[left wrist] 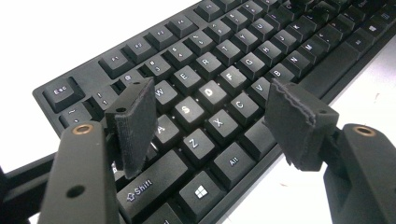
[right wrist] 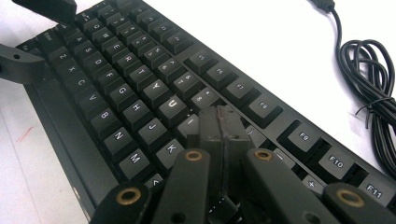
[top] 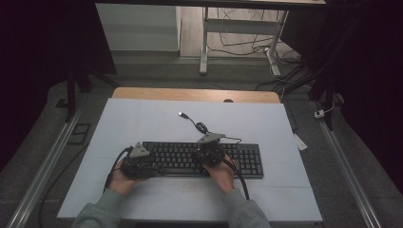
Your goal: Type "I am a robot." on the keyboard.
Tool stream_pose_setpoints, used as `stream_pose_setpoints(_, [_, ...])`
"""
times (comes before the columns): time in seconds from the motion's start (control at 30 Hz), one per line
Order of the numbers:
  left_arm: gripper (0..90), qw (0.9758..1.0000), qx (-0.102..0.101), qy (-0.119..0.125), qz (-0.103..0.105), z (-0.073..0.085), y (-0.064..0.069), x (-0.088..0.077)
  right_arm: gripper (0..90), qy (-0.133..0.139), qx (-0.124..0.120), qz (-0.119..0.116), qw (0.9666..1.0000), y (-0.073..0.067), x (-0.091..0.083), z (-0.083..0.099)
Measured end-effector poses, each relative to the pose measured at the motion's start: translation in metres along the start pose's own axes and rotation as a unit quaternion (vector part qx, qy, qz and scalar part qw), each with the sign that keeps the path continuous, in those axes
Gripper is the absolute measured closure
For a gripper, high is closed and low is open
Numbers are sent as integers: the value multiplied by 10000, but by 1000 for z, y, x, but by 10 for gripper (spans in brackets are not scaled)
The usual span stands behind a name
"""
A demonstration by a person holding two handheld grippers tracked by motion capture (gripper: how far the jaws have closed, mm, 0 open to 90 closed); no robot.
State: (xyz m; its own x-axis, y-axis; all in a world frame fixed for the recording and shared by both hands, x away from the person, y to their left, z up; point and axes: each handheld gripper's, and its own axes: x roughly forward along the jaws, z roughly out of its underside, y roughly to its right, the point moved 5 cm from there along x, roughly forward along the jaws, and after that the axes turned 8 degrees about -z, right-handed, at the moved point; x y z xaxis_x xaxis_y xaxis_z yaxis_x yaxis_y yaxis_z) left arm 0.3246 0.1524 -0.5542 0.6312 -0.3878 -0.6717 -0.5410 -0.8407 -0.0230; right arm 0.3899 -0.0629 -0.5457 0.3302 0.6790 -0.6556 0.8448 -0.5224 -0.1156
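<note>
Keyboard (top: 202,159) work is in hand here: a black keyboard lies flat on the pale sheet covering the desk (top: 142,123), near the person's edge, with its long axis running left to right across the high view and its function row on the far side, letters facing the person. Placed this way, both hands can reach the keys from the near edge without crossing. At the left end, the left hand-held gripper (top: 142,161) sits over the keyboard's corner with its jaws standing wide apart; in the left gripper view they straddle the A, S, Z, X region (left wrist: 201,126) without pressing any key, which reads as a waiting or steadying pose beside the Shift and Esc end. I cannot tell whether a pad (left wrist: 133,123) brushes a keycap. Further right, the right hand-held gripper (top: 211,154) hangs over the middle of the keyboard with its jaws closed tight together, holding nothing; in the right gripper view the joined tips (right wrist: 223,133) point down at the keys just beside K and below U, so the closed jaws likely serve as a single poking finger for pressing one key. Whether the tip touches a keycap is not clear. Beyond the keyboard, its cable (top: 199,126) lies coiled on the sheet with the USB plug (top: 182,114) loose, unplugged, well apart from both hands.
</note>
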Motion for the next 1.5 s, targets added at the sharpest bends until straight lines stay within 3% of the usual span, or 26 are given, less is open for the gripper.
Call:
stream_pose_setpoints(0.5, [338, 10000, 65, -28, -4, 1, 1, 1, 897, -63, -49, 67, 9999, -2, 4, 2])
stream_pose_setpoints(0.87, [338, 10000, 40, 2, -29, 0, 0, 0, 895, 296, -59, -73, 9995, 1, -23, 2])
stream_pose_setpoints(0.97, [338, 10000, 47, -12, -34, 1, 0, 0, 774, 317, -119, -140, 9993, 1, -32, 7])
stream_pose_setpoints(1.17, [337, 10000, 63, -25, -38, 1, 0, 0, 589, 370, -224, 47, 9991, 5, -52, 19])
stream_pose_setpoints(1.5, [337, 10000, 31, -1, -58, 0, -1, 0, 505, 471, -293, 47, 9984, 5, -78, 40])
